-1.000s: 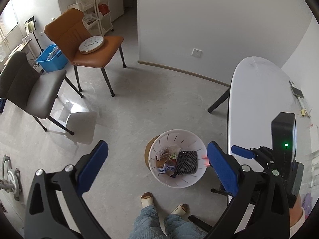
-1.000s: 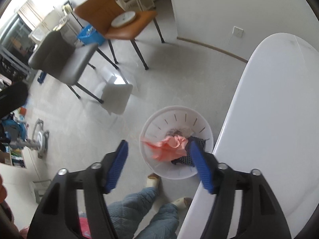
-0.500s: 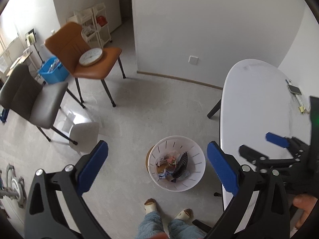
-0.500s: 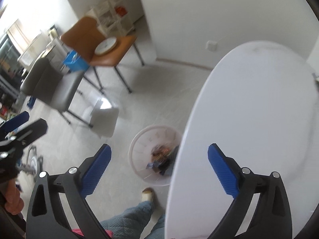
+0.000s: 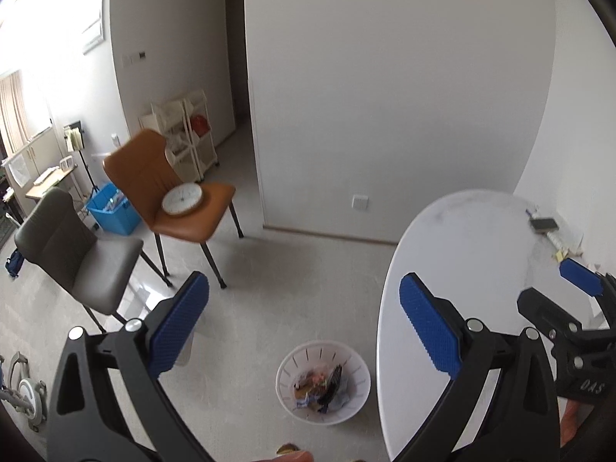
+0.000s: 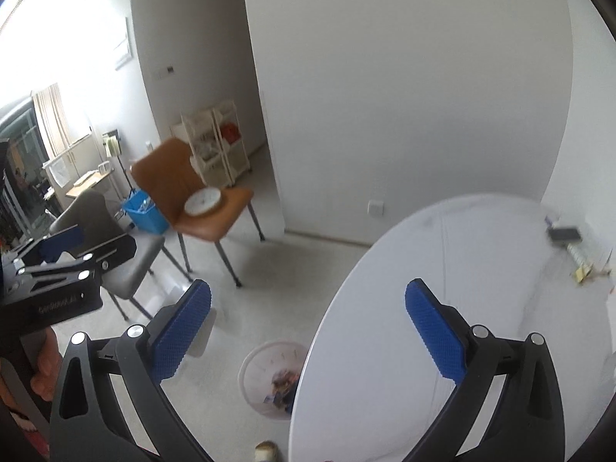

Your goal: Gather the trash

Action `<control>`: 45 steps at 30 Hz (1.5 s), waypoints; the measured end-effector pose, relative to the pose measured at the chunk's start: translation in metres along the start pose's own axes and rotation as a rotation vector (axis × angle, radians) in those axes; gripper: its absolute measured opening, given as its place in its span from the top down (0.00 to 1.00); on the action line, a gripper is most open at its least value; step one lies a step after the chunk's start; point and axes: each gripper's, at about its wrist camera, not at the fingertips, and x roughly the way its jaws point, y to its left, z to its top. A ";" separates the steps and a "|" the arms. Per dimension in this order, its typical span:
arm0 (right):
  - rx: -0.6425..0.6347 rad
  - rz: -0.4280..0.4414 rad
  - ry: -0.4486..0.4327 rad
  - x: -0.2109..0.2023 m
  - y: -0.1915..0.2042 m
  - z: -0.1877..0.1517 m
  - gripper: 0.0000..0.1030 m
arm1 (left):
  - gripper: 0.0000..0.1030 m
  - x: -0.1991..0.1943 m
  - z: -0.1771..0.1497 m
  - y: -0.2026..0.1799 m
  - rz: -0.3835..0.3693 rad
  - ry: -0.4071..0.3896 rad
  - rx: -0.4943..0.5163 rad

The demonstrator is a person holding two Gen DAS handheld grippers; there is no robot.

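Note:
A white slotted waste basket (image 5: 360, 379) stands on the floor by the white oval table (image 5: 473, 254), holding mixed wrappers and a black mesh piece (image 5: 332, 384). It also shows in the right wrist view (image 6: 254, 369), partly hidden by the table edge. My left gripper (image 5: 304, 327) is open and empty, raised high above the basket. My right gripper (image 6: 308, 331) is open and empty, raised over the table's near edge. The right gripper's finger also shows at the right of the left wrist view (image 5: 577, 278).
An orange chair (image 5: 154, 184) with a round wall clock (image 5: 181, 199) on its seat and a grey chair (image 5: 73, 254) stand left. A blue bin (image 5: 109, 213) sits behind them. A phone (image 5: 543, 224) and small items lie on the table's far side.
Both grippers rose and tilted up away from the basket, which now looks smaller. The pink piece seen at the right gripper a second ago is in the basket.

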 end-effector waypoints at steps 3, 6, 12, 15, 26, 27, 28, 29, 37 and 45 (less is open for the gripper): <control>-0.036 -0.027 -0.084 -0.028 -0.002 0.020 0.03 | 0.08 -0.024 0.022 -0.004 -0.007 -0.061 -0.022; -0.039 -0.025 -0.156 -0.050 -0.005 0.036 0.03 | 0.08 -0.049 0.040 -0.011 0.007 -0.135 -0.042; -0.005 -0.035 -0.252 -0.082 -0.016 0.053 0.03 | 0.08 -0.071 0.059 -0.032 0.023 -0.209 -0.027; 0.016 -0.030 -0.267 -0.092 -0.018 0.050 0.03 | 0.08 -0.076 0.060 -0.040 0.017 -0.222 -0.025; 0.014 -0.031 -0.249 -0.098 -0.016 0.033 0.03 | 0.08 -0.085 0.051 -0.050 0.006 -0.222 -0.020; 0.014 -0.030 -0.248 -0.099 -0.016 0.033 0.03 | 0.08 -0.083 0.051 -0.048 0.007 -0.223 -0.020; 0.015 -0.029 -0.248 -0.099 -0.015 0.032 0.03 | 0.08 -0.083 0.051 -0.048 0.008 -0.224 -0.018; 0.016 -0.026 -0.247 -0.100 -0.015 0.032 0.03 | 0.08 -0.082 0.051 -0.046 0.008 -0.224 -0.017; 0.023 -0.020 -0.249 -0.101 -0.018 0.030 0.03 | 0.08 -0.087 0.047 -0.049 0.008 -0.227 -0.018; 0.014 -0.024 -0.245 -0.101 -0.014 0.026 0.03 | 0.08 -0.088 0.046 -0.047 0.006 -0.219 -0.020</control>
